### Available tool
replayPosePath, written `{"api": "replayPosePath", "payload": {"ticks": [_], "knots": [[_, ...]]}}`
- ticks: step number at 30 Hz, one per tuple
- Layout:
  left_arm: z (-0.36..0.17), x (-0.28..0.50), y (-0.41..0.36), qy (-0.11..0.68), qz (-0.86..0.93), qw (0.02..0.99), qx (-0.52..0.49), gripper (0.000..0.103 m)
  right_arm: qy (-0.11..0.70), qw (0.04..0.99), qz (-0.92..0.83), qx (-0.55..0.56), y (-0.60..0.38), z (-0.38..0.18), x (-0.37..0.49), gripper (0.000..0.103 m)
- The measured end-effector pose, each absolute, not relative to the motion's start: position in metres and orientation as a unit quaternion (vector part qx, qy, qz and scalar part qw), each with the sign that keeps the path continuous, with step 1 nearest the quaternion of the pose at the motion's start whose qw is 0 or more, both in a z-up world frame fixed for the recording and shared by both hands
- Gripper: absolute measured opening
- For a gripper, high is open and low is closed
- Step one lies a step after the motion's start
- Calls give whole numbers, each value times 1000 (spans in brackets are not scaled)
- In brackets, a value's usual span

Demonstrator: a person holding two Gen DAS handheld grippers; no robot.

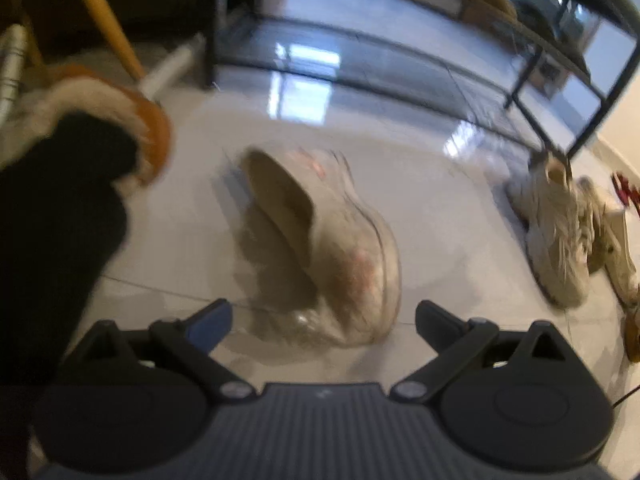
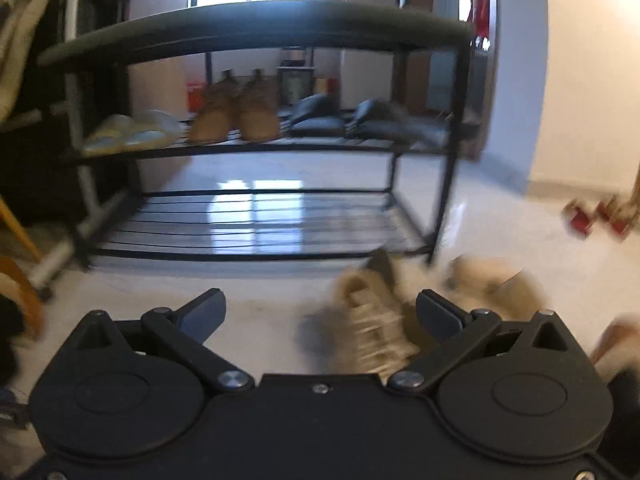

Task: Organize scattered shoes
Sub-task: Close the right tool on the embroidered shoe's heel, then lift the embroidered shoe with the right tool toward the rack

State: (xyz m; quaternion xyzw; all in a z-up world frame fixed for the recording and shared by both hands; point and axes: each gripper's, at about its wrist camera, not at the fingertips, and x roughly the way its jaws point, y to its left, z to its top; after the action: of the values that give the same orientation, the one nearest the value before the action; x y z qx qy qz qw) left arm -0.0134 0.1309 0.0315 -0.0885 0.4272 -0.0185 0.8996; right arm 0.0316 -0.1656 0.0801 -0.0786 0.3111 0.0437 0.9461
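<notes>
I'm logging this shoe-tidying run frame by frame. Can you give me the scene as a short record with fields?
setting: tiled floor in front of a black shoe rack
rack middle shelf: tan boots, pale slippers, dark shoes
rack bottom shelf: bare
floor, left view: pale sneaker on its side, directly ahead
floor, right view: beige laced sneaker ahead
left gripper: open, holding nothing
right gripper: open, holding nothing
image quality: motion-blurred

Pale sneaker [image 1: 320, 248]: motion-blurred, markings unreadable
Laced shoe [image 2: 372, 320]: smeared, toe hidden behind right gripper [image 2: 320, 314]
Brown shoe [image 1: 632, 332]: cut off by right edge
Red objects [image 2: 596, 218]: too blurred to identify
</notes>
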Motion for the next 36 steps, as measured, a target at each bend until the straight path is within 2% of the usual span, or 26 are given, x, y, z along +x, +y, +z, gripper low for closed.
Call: {"api": "replayPosePath", "payload": {"ticks": [2, 6, 15, 18, 22, 25, 29, 30, 31, 36], "knots": [[43, -20, 142, 399, 19, 914, -73, 102, 305, 944, 74, -101, -143, 69, 31, 103], [54, -22, 166, 361, 71, 926, -81, 102, 292, 936, 134, -146, -99, 47, 29, 103], [66, 32, 200, 348, 57, 934, -60, 102, 257, 897, 265, -243, 1, -4, 24, 103], [65, 43, 214, 334, 46, 939, -68, 102, 269, 876, 298, -268, 37, -8, 22, 102], [40, 50, 230, 352, 51, 919, -167, 102, 297, 864, 300, -275, 43, -18, 33, 88], [27, 54, 238, 374, 48, 901, -216, 102, 320, 858, 294, -273, 46, -23, 42, 88], [21, 54, 249, 376, 58, 894, -237, 102, 337, 859, 273, -273, 48, -23, 49, 84], [20, 53, 252, 375, 60, 893, -243, 102, 342, 863, 266, -260, 45, -22, 51, 82], [20, 52, 253, 372, 59, 893, -246, 102, 348, 866, 260, -247, 41, -20, 52, 75], [20, 49, 252, 369, 49, 896, -243, 102, 375, 881, 225, -180, 25, -11, 59, 65]]}}
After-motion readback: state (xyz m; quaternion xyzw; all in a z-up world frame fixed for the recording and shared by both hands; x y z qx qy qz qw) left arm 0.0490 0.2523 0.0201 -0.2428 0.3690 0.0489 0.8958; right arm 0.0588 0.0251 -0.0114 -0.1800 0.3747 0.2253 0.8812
